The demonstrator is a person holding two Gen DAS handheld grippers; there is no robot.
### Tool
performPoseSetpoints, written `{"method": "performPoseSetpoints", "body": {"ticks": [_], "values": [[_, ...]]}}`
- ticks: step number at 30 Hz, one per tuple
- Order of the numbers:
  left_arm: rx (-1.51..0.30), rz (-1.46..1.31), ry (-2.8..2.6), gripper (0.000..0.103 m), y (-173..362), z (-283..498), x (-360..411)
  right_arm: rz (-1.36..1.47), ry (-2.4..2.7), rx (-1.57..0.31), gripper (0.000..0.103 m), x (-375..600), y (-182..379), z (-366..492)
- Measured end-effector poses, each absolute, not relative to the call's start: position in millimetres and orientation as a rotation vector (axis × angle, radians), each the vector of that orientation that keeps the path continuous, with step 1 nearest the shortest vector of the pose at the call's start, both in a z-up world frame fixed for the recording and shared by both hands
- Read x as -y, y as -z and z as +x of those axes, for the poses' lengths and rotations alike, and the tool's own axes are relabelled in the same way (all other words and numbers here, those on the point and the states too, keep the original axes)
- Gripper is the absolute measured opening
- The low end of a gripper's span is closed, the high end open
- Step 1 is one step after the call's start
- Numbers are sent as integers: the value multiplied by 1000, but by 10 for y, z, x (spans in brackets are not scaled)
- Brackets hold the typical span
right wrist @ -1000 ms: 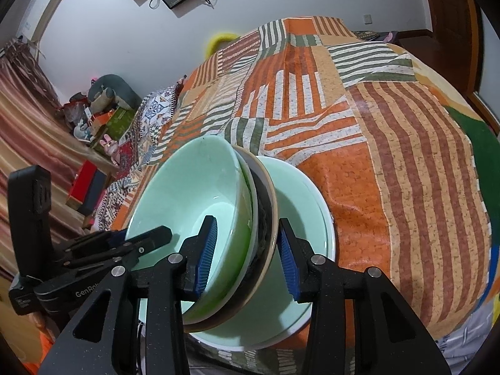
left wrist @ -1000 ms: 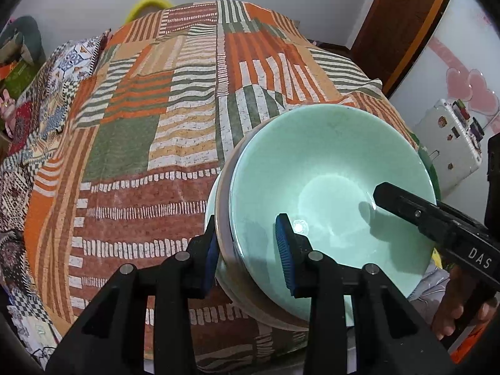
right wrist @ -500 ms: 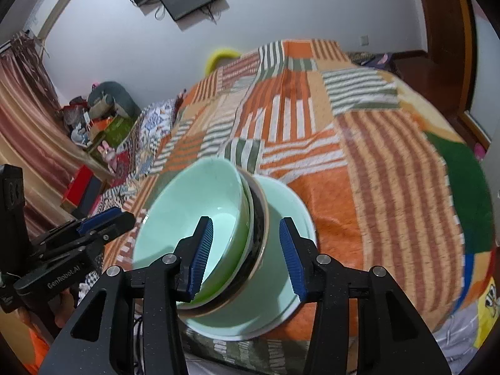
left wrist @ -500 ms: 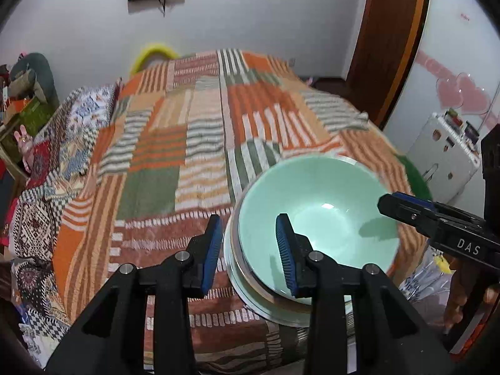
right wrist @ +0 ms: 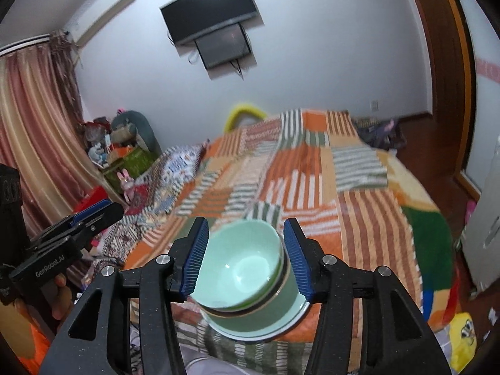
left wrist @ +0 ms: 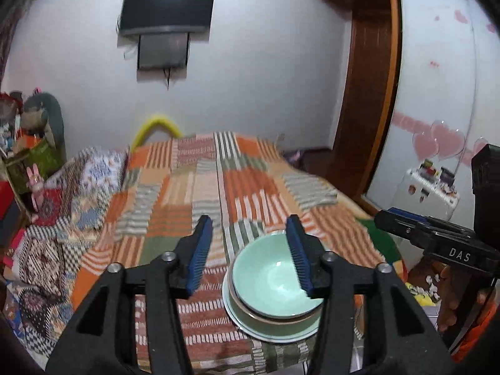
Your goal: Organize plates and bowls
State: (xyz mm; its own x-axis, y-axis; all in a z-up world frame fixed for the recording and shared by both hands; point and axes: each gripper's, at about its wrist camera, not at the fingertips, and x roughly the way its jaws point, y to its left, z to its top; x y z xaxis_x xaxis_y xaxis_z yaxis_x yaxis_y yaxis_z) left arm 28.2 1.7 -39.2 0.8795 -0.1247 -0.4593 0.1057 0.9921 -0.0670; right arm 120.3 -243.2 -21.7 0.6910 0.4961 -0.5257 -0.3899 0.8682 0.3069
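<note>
Now both tools, left tool and right tool, gape empty above the stacked bowls.

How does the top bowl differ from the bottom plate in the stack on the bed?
The top bowl is deep and narrower; the bottom plate is wider, its rim reaching out past everything above. The bowl sits uppermost with its hollow open; the plate lies directly on the bedspread, mostly covered. Between them is a darker, brown-rimmed dish. Bowl and plate share a pale green glaze.
</note>
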Motion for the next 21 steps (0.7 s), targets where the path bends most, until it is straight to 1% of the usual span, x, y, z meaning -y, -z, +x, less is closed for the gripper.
{"method": "performPoseSetpoints", "body": {"ticks": [1,2,4,6,7,8,9,11,12,15,16,17,19,21], "values": [[-450,-38,117,57,335,209,-12,173,-501,-616,47,2431,157,1157],[-430,-38,117,60,294,157,-11,169,-502,-593,51,2434,97,1107],[-387,-44,119,64,214,48,-17,165,-504,-554,56,2450,8,1023],[-357,-49,126,66,160,-31,-22,160,-510,-517,58,2455,-71,940],[-342,-48,124,74,130,-76,-19,154,-515,-500,58,2454,-115,898],[-327,-49,117,84,107,-110,-21,148,-519,-486,59,2451,-152,860],[-306,-54,116,88,86,-151,-27,145,-521,-477,60,2449,-167,842],[-278,-57,120,90,52,-230,-32,143,-526,-455,70,2449,-213,783],[-273,-56,123,90,38,-255,-30,143,-526,-444,72,2453,-230,763],[-265,-58,129,95,14,-306,-28,142,-525,-419,73,2458,-259,721],[-261,-60,133,96,11,-328,-20,142,-523,-413,75,2457,-266,713],[-259,-60,134,97,12,-335,-14,141,-522,-409,80,2456,-262,706],[-256,-57,133,98,11,-350,-6,140,-515,-394,86,2452,-265,689],[-257,-58,126,100,17,-350,-4,135,-511,-387,86,2437,-259,688]]}}
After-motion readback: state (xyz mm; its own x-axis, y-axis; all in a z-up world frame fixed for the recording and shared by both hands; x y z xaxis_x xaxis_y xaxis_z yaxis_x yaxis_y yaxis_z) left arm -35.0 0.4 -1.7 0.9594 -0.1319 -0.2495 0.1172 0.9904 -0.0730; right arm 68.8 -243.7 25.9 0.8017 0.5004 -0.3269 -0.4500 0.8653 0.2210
